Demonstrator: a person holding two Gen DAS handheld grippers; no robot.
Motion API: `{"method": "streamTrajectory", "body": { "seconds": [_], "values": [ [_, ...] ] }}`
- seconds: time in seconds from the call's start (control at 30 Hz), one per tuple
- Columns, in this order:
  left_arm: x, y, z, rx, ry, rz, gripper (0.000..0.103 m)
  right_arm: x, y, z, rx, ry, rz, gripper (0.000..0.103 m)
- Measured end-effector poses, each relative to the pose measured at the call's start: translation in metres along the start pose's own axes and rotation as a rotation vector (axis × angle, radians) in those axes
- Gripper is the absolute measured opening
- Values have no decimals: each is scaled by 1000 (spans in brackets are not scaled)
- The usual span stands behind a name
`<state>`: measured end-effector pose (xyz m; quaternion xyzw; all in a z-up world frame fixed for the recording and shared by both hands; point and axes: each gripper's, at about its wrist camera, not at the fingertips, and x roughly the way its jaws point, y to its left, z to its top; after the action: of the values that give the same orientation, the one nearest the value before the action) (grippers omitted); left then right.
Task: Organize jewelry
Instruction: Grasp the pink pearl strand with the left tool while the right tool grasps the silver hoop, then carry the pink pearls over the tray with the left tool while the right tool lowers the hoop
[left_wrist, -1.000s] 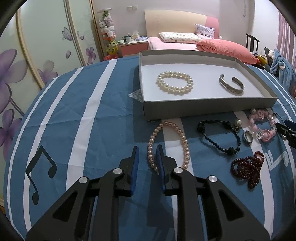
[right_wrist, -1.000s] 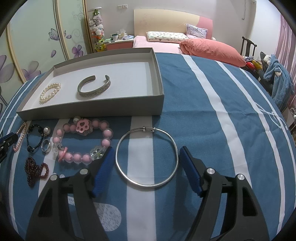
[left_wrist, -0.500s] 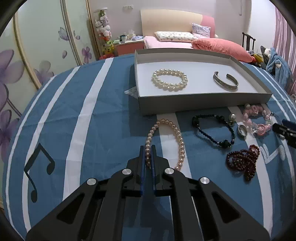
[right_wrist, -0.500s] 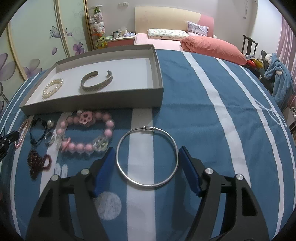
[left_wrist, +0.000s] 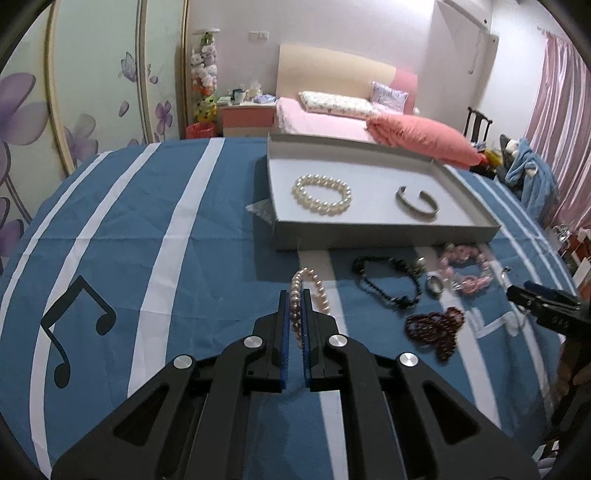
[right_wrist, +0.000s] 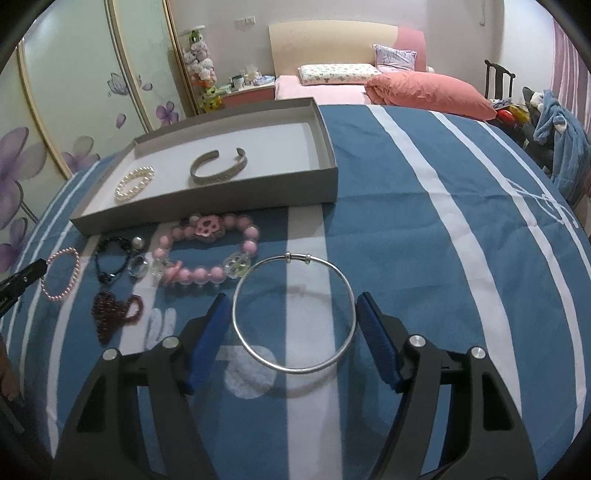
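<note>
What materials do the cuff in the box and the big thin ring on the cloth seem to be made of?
The cuff looks like silver-toned metal with a dull, textured outside; it is an open band. The ring looks like polished metal wire, since it shines brightly. The actual metal of either cannot be told.
</note>
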<state>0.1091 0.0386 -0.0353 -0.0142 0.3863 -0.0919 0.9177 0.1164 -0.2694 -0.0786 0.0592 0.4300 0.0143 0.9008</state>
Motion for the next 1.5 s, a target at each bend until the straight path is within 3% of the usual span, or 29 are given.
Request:
{"method": "streamTrajectory", "body": {
  "seconds": [0.67,0.97,1.27,1.5],
  "values": [
    [-24,-26,1,8,-96,-65,7,-40,32,-3,-24,-180,72,68],
    [-36,-35,5,2,-156,-61,6,-70,49,3,-49,-342,63,68],
    [-50,-55,20,48,-263,-29,6,-101,73,16,-109,-563,15,68],
    [-53,-67,36,75,-326,-14,6,-106,74,31,-96,-650,-3,68]
  ]
}}
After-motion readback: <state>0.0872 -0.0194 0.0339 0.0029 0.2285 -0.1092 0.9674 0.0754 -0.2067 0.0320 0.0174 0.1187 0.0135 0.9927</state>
